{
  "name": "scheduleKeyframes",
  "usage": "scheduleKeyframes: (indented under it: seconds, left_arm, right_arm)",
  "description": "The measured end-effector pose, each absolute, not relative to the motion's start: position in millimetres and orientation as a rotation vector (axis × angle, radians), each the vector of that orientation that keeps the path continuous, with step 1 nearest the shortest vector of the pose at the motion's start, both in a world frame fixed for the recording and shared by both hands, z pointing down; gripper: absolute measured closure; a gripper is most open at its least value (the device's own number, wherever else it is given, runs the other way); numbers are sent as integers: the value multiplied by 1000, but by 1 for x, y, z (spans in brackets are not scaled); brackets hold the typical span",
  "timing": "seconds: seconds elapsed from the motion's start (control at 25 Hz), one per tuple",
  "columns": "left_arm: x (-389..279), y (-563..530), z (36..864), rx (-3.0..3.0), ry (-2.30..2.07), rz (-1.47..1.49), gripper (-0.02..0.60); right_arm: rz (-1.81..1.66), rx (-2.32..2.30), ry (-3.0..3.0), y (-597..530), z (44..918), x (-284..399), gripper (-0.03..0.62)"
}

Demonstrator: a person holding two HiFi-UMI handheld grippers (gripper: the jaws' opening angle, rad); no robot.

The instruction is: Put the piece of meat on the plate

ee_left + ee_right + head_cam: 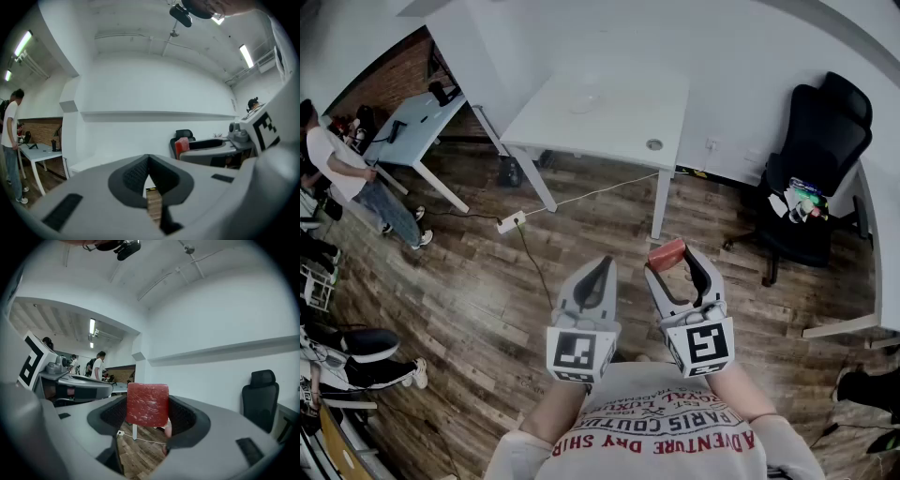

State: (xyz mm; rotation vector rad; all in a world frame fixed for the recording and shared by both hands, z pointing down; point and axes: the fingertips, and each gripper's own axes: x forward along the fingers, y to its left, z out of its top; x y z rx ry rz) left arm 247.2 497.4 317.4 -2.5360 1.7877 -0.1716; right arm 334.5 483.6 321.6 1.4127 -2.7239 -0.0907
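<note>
Carrying step: at centre frame the right gripper (675, 265) clamps the meat (147, 404), a flat, red, marbled slab with square edges, between ribbed black pads. The left gripper (598, 270) is closed on nothing. Next the meat probably has to travel to the white table (623, 122) at upper centre, where a faint round dish (585, 97) may be the plate.

Open wooden floor (469, 300) from the left hand-held gripper (602, 264) and right hand-held gripper (672, 258) to the white table (619, 112) at the far middle. Low on that floor, left of the path, a power strip (511, 222). Far right, blocked by a black chair (816, 159); far left, by another table (417, 122) and a standing person (342, 173).
</note>
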Motion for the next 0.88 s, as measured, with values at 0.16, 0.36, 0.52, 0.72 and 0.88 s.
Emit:
scheduleKeyframes:
  seconds: [0.16,0.36,0.52,0.72,0.88]
  left_arm:
    - [248,494,326,-2551,1796,-173,575]
    - [253,492,327,-2552,1796,-173,575]
    - [249,490,333,-2558,1823,-195,575]
    - [236,486,337,-2559,1844,-205,575]
    - [221,473,344,-2561,1863,-216,575]
  right_arm:
    - [-103,1402,-2707,481,323,337,313]
    - [-53,1438,-2717,476,324,348,313]
    - [1,1433,-2757,474,322,351,313]
    - [-32,1376,-2766,471,324,339,313]
    - [15,1337,-2780,455,333,326,313]
